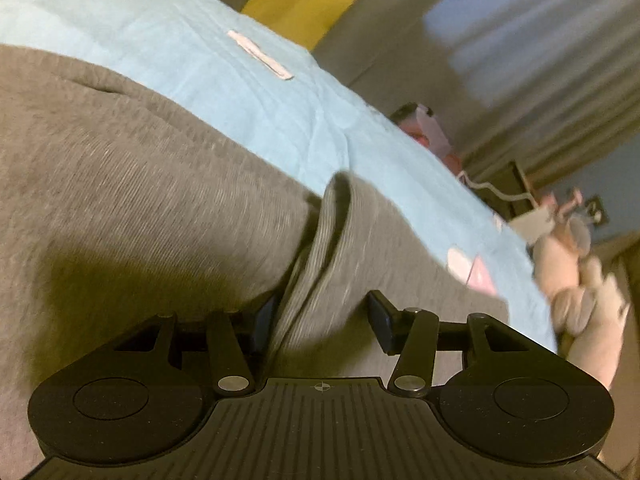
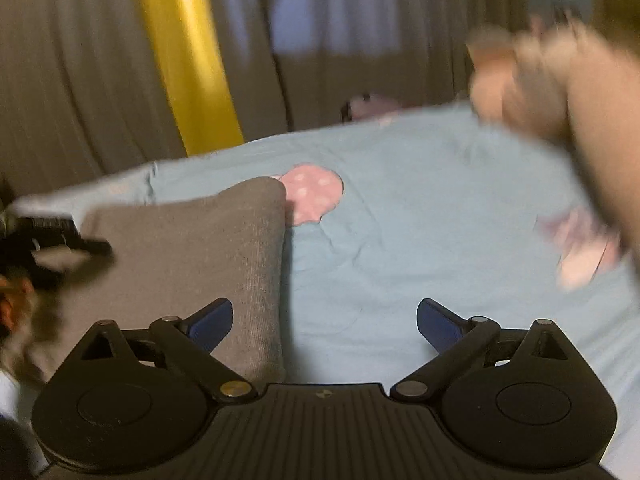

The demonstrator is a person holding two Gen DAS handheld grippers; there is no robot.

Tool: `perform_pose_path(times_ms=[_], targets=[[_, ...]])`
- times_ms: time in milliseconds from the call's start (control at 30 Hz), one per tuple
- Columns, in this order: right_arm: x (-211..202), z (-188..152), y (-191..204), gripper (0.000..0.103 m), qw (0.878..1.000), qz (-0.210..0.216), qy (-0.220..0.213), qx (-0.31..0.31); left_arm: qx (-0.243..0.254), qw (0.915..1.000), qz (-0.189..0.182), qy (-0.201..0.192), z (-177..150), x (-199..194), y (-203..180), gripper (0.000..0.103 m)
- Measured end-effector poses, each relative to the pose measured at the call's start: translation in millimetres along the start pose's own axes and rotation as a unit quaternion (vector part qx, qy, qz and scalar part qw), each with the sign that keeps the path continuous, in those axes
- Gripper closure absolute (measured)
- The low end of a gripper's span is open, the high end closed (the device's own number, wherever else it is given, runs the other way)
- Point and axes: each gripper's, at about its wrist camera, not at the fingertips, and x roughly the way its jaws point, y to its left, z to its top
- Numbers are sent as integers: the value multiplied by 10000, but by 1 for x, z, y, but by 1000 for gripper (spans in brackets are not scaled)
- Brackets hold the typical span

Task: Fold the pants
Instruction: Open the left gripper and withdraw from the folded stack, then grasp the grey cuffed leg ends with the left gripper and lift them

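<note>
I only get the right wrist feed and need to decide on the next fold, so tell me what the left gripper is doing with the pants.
Observer: The left gripper stands open, with a raised fold of the gray pants between its fingers.
Operator: Report whether both pads touch that fold.
Observer: The fold lies against one pad; the other pad stands apart from it.
Operator: Describe what lies beyond the pants there.
Observer: The light blue sheet bears a pale strip, unseen in your view.
</note>
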Motion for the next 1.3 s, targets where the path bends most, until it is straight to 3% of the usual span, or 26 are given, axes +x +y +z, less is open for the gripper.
perform_pose_path(times_ms=[100, 200, 300, 367, 433, 500, 600, 700, 833, 900, 967, 1033, 1133, 1233, 1300], targets=[[11, 0, -18, 4, 9979, -9, 175, 623, 99, 9999, -59, -68, 2, -1, -4, 78], [10, -3, -15, 4, 9983, 43, 190, 545, 391, 9987, -148, -299, -3, -13, -14, 81], [10, -4, -9, 4, 9991, 69, 152, 383, 959, 9925, 64, -753, -12, -35, -26, 82], [10, -4, -11, 4, 9991, 73, 158, 387, 1215, 9857, 488, -1063, -16, -46, -32, 79], [11, -3, -14, 4, 9987, 64, 187, 470, 1379, 9771, 1054, -1227, -17, -50, -34, 63], [10, -3, -14, 4, 9985, 31, 208, 507, 1450, 9760, 1178, -1120, -18, -58, -31, 44], [7, -2, -11, 4, 9989, 26, 171, 437, 1175, 9864, 685, -921, -24, -82, -17, 35], [8, -2, -8, 4, 9992, 0, 181, 358, 1164, 9904, 523, -528, -40, -92, -11, 33], [8, -1, -6, 4, 9992, -61, 236, 309, 1322, 9884, 743, 92, -63, -89, -1, 32], [6, -1, -7, 4, 9993, -81, 211, 307, 1463, 9854, 825, 286, -73, -82, 7, 37], [5, -1, -7, 4, 9992, -110, 189, 331, 1671, 9800, 1063, 204, -80, -80, 10, 44], [4, -1, -8, 4, 9990, -163, 183, 364, 1528, 9821, 1102, 49, -78, -87, 11, 44], [2, -2, -7, 4, 9990, -218, 148, 368, 1067, 9859, 1174, -537, -69, -110, 24, 36], [1, -2, -5, 4, 9991, -240, 125, 327, 161, 9865, 1040, -1257, -56, -149, 59, 29], [1, -2, -4, 4, 9991, -255, 136, 301, -527, 9790, 943, -1730, -51, -177, 90, 27]])
